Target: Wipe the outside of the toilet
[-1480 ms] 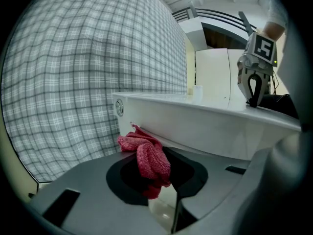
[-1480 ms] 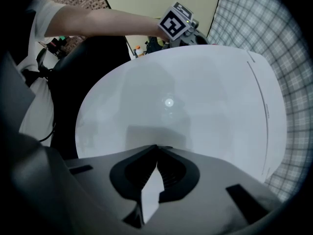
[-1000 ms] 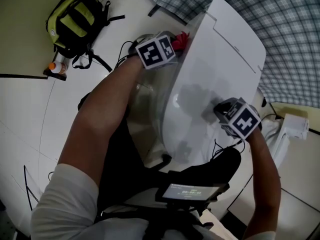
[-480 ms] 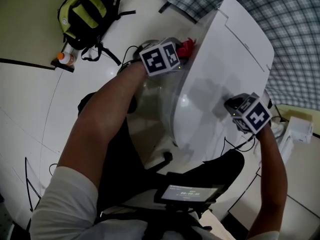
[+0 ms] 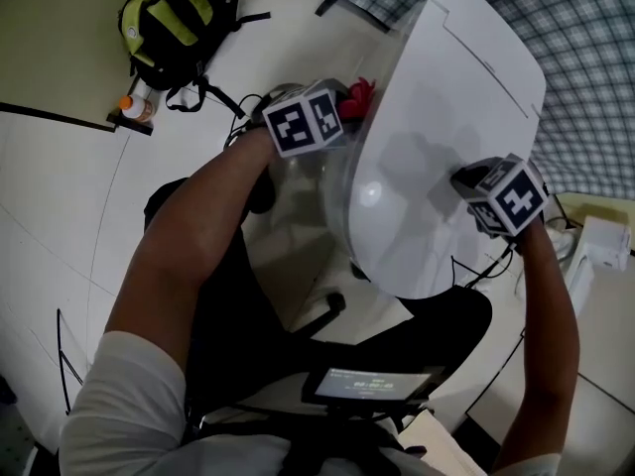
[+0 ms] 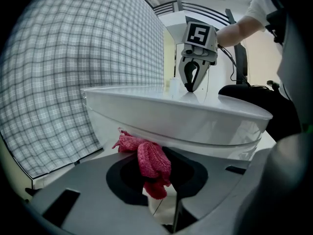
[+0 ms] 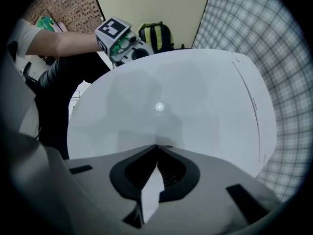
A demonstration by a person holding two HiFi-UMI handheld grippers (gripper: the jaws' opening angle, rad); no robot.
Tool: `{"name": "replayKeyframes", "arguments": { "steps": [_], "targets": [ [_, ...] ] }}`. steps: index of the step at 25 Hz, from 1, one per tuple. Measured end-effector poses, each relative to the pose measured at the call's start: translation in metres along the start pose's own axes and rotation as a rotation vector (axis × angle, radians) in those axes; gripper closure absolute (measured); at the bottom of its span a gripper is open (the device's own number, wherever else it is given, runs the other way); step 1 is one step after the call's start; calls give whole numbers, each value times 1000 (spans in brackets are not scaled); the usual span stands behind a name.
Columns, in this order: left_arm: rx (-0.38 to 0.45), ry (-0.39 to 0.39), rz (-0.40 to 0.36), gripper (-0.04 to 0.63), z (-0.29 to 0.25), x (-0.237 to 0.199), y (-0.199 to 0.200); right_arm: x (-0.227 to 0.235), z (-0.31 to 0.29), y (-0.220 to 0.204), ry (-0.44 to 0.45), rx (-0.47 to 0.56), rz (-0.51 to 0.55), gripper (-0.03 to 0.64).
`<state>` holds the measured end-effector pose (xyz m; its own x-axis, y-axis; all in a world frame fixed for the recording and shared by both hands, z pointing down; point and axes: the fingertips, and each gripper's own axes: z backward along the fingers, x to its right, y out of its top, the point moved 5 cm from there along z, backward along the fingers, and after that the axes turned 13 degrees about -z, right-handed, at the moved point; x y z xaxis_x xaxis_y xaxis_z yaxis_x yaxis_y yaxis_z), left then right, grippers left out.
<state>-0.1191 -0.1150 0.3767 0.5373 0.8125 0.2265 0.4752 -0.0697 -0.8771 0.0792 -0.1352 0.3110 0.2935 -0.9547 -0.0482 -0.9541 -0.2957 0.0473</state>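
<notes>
The white toilet stands with its lid down. In my left gripper I hold a red cloth, jaws shut on it, at the toilet's left side. From the left gripper view the cloth bunches between the jaws and presses against the bowl just under the lid's rim. My right gripper points down onto the right part of the lid. It is shut, and its tips rest on the lid with nothing between them.
A yellow and black backpack and an orange-capped bottle lie on the floor at the far left. A checked wall stands behind the toilet. A white box sits at the right. A small screen hangs at my chest.
My left gripper has slid the red cloth along the toilet's left side, away from the hinge end. The right gripper has stayed on the lid.
</notes>
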Motion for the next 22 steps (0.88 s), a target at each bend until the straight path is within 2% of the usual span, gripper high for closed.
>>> {"name": "replayKeyframes", "arguments": {
  "steps": [5,9,15,22],
  "targets": [
    [-17,-61,-56,517,12,22,9,0,1,-1,-10,-22,-16,607],
    [-27,-148,-73,517,23,40,13,1,1,0,-13,-33,-27,607],
    [-51,-234,-156,517,28,63,24,3,1,-2,-9,-47,-41,607],
    [-64,-325,-102,517,33,82,16,2,-1,1,-4,-64,-44,607]
  ]
}}
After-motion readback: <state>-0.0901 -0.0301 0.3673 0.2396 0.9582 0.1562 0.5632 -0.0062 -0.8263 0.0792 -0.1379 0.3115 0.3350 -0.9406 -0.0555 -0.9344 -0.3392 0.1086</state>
